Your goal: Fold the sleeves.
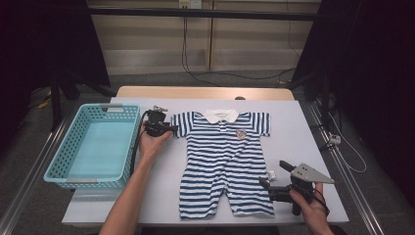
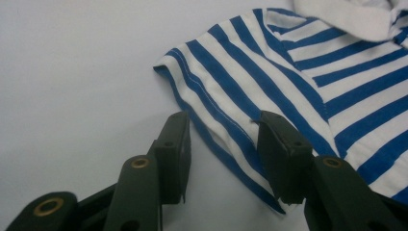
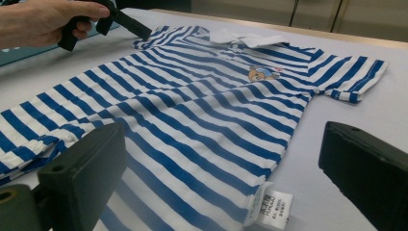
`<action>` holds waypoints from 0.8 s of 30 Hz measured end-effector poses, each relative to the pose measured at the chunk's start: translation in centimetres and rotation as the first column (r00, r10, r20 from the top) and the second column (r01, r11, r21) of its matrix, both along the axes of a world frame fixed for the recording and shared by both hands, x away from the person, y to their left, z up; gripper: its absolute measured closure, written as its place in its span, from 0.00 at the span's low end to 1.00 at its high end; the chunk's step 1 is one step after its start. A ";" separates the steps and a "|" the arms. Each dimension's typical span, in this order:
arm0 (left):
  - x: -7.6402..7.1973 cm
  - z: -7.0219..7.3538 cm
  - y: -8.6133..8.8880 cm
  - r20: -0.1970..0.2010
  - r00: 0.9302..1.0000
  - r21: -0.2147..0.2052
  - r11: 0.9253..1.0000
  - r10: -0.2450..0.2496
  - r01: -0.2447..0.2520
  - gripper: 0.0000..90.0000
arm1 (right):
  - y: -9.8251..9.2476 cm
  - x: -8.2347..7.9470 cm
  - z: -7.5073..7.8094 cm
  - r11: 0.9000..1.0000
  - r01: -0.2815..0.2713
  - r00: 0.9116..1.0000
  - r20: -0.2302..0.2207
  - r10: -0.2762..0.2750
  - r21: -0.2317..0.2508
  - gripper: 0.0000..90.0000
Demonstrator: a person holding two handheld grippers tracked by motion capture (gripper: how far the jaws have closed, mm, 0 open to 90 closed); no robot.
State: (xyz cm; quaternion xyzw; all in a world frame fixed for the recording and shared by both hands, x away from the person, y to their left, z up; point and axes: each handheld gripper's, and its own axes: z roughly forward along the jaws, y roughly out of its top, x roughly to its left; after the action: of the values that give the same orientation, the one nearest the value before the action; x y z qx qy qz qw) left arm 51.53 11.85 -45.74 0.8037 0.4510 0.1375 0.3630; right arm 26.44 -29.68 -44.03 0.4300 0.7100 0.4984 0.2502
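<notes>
Two grippers: both sit at the striped romper (image 1: 226, 161), which lies flat, front up, in the middle of the white tabletop (image 1: 303, 142).
Left gripper (image 2: 223, 154): its jaws straddle the hem of the sleeve (image 2: 211, 103) nearest the basket, half apart, not yet pinching the cloth.
Right gripper (image 1: 272, 180): its jaws stand wide apart beside the lower side seam, with the care label (image 3: 267, 208) between them and nothing gripped.
Step in hand: by my reading, taking hold of the garment at a sleeve and a lower edge, likely for a fold.
Next move: the left jaws need to close on the sleeve hem; the right jaws need to come down over the seam edge.
Basket (image 1: 93, 147): turquoise, to the left of the romper, well apart from it.
Hard to make out: the print on the label and the chest badge (image 1: 241, 133).
</notes>
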 end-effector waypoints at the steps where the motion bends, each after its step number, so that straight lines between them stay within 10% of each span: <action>1: -0.1 -0.1 -0.3 0.021 1.000 0.007 1.000 0.001 -0.001 0.62 | 0.1 0.0 0.0 1.000 -0.003 1.000 -0.001 0.003 0.003 0.03; 5: 0.0 0.0 -0.2 0.025 0.999 0.047 0.998 -0.030 0.029 0.72 | 0.0 0.1 0.0 1.000 -0.005 1.000 0.009 0.005 -0.006 0.03; 11: -0.1 -0.4 -0.9 0.024 1.000 -0.041 0.999 -0.016 0.017 0.96 | 0.1 0.2 0.0 1.000 -0.007 1.000 0.014 0.007 -0.011 0.03; 18: -0.2 -0.3 -0.5 0.036 0.999 -0.006 1.000 -0.007 0.007 0.98 | 0.0 0.0 0.1 1.000 -0.006 1.000 0.016 0.006 -0.004 0.03; 24: 0.0 0.1 -0.5 0.067 0.996 -0.101 0.994 0.054 -0.047 0.98 | -0.1 0.0 0.1 1.000 -0.002 1.000 0.028 0.002 0.001 0.03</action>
State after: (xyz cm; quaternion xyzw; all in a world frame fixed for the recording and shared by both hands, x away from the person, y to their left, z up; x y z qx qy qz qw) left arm 51.53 11.36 -45.59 0.7678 0.4646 0.1519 0.4143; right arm 26.46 -29.74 -43.88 0.4223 0.7067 0.5049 0.2594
